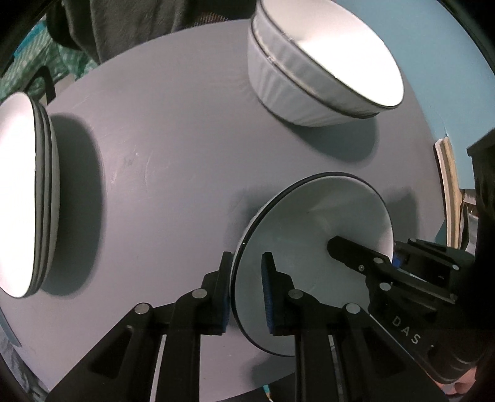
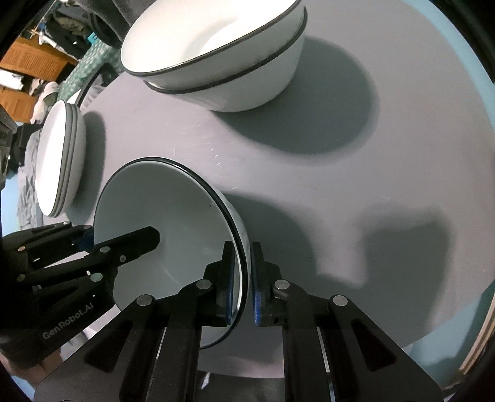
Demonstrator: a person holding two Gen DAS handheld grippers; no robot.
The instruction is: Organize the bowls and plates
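A white bowl with a dark rim is held above the round grey table. My left gripper straddles its left rim, with a gap between the right pad and the wall. My right gripper is shut on the bowl's right rim. Each gripper shows in the other's view: the right one, the left one. A stack of two white bowls stands at the far side. A stack of white plates sits at the left.
The table's edge runs along the right and near side. A dark cloth-covered chair stands behind the table. Clutter and wooden furniture lie beyond at the far left.
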